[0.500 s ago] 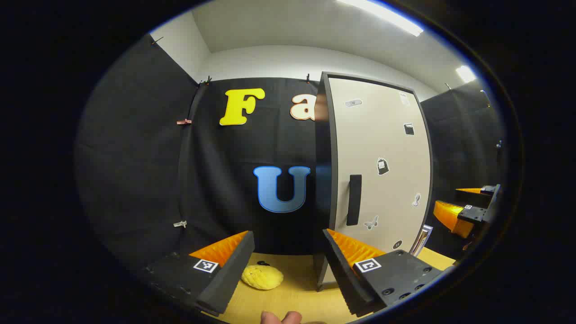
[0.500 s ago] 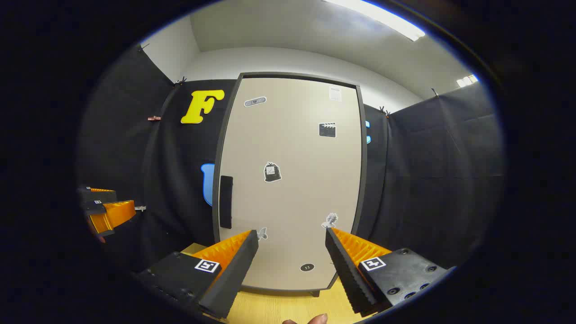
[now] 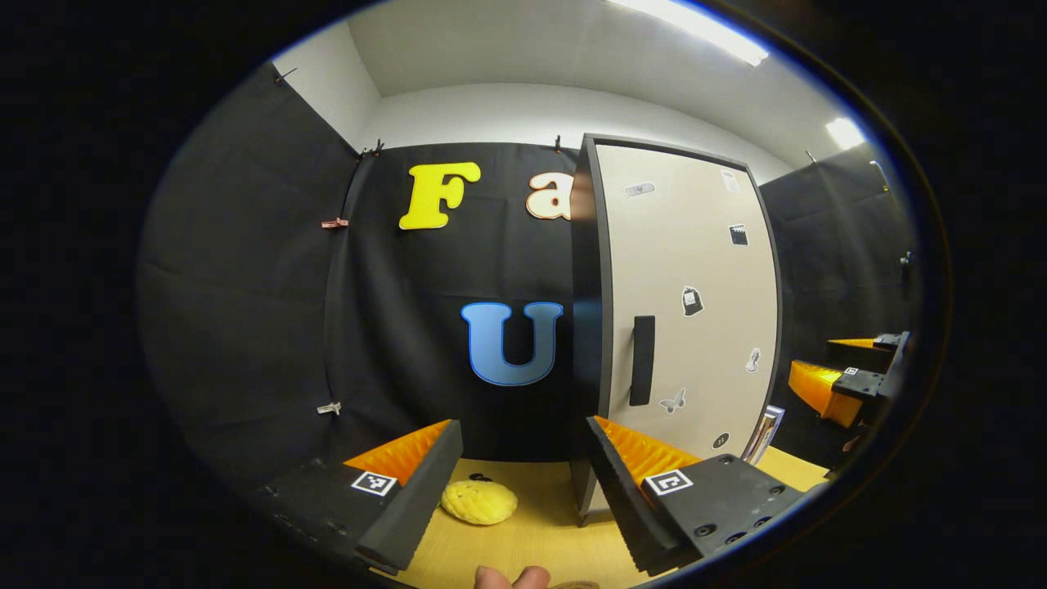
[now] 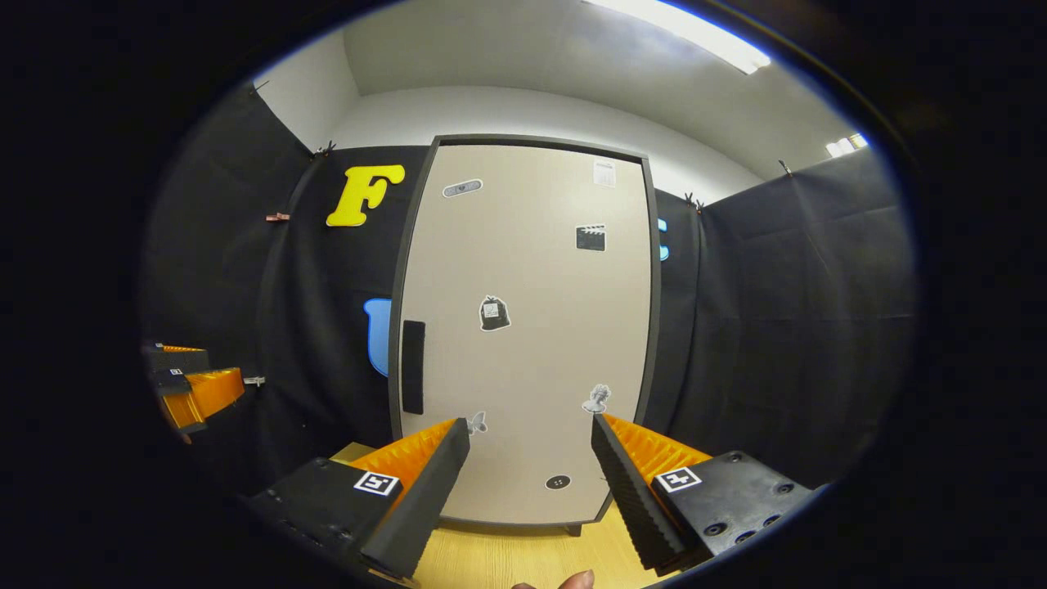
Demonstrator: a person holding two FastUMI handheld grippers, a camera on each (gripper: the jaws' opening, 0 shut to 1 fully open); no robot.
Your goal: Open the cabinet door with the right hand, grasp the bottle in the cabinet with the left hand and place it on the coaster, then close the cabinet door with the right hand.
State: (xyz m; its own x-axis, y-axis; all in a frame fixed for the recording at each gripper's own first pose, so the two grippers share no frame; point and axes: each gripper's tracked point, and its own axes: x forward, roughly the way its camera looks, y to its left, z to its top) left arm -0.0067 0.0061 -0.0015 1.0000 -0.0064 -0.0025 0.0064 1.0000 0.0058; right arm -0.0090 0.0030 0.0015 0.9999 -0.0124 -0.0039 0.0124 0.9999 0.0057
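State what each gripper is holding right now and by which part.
Nothing is held. The left gripper is open over the table, and the right gripper is open in front of the shut cabinet door, clear of its handle.

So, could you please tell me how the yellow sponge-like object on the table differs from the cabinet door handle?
The yellow object is rounded and bumpy; the handle is a slim, flat black bar. The yellow object lies low on the wooden table, while the handle stands upright on the closed cabinet door. Neither is touched: the left gripper and right gripper have open fingers holding nothing.
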